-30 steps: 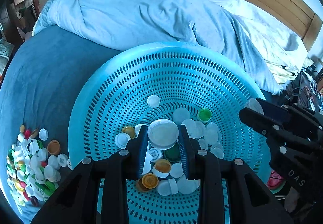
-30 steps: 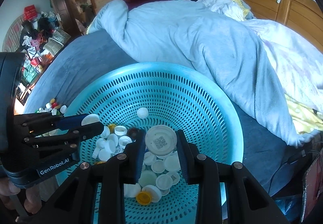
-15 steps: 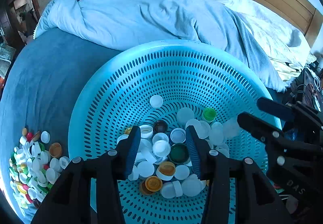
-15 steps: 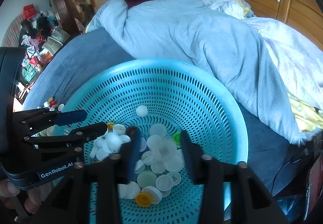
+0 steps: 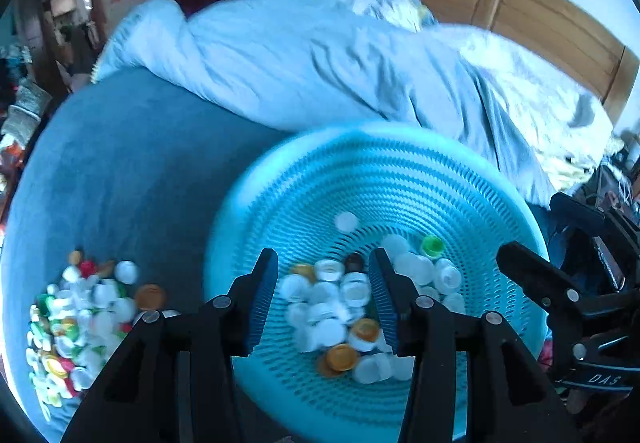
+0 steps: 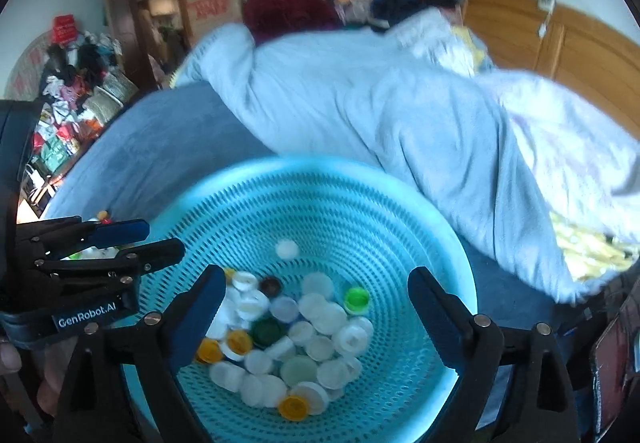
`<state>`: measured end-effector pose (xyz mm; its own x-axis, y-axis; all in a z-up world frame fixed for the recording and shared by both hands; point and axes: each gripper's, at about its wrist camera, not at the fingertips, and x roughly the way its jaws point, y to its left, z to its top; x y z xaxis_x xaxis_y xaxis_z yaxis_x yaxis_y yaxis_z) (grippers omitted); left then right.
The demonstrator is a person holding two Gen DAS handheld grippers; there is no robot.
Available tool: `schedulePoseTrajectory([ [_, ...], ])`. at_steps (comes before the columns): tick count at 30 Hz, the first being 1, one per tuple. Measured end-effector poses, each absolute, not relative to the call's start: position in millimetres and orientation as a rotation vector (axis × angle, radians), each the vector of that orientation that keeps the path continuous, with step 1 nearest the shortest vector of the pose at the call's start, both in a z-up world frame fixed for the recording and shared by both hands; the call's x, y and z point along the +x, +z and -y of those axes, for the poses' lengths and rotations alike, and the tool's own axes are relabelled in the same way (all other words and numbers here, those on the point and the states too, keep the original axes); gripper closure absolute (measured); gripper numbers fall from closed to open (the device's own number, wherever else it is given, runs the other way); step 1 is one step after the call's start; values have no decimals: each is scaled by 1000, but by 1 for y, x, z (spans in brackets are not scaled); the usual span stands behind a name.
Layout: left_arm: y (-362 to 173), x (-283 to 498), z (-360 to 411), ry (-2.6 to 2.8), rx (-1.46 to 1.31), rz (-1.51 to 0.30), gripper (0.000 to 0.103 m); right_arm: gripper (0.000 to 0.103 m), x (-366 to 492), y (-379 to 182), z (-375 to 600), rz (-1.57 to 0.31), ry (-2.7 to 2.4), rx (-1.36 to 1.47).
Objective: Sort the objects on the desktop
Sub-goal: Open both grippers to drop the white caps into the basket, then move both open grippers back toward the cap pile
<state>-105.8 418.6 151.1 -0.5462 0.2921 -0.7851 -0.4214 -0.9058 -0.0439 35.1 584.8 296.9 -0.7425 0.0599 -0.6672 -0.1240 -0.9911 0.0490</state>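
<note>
left wrist view: left gripper (image 5: 323, 297) open, nothing between the jaws, hanging over the near left part of the blue basket (image 5: 400, 179). bottle caps (image 5: 340, 307) lie in the basket bottom, mostly white, a few orange, one green cap (image 5: 431, 245) further right, one lone white cap (image 5: 346, 221) further back. caps sit below and between the fingers, not touched. a second pile of loose caps (image 5: 76, 319) lies on the blue blanket (image 5: 120, 171) left of the basket, well left of the left finger. right gripper (image 5: 548, 243) shows at the right edge over the basket rim, jaws apart.

right wrist view: right gripper (image 6: 312, 303) wide open, empty, over the basket (image 6: 320, 179). heap of caps (image 6: 296, 339) in the bottom between its fingers, green cap (image 6: 357, 299) toward the right finger, dark green cap (image 6: 265, 330) mid heap. left gripper (image 6: 132, 243) at left over the basket rim, a gap between its jaws. light blue quilt (image 6: 380, 111) bunched behind the basket. picture is blurred.
</note>
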Motion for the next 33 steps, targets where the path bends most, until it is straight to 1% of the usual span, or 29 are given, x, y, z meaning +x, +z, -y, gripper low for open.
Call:
schedulePoseTrajectory([
  [1,155,-102,-404,2473,-1187,-201,56,2,37,302,-572,-129,2873,-1066],
  [2,160,-97,-386,2510,-1177,-183,45,0,37,304,-564,-124,2894,-1055],
  [3,162,-94,-372,2538,-1168,-167,40,0,38,307,-550,-115,2926,-1038],
  [9,163,-82,-314,2610,-1199,-123,40,0,30,309,-488,-129,3038,-1049],
  [16,152,-64,-266,2659,-1219,-66,40,0,34,295,-431,-76,3107,-1140],
  [22,114,-45,-210,2692,-1354,8,39,0,33,270,-389,-55,3124,-1266],
  [25,92,-33,-182,2716,-1422,14,39,0,34,256,-365,-30,3142,-1323],
  [28,67,-21,-154,2745,-1503,-5,39,0,33,236,-337,7,3152,-1417],
  [33,24,-4,-107,2770,-1656,80,40,0,29,189,-297,55,3111,-1607],
])
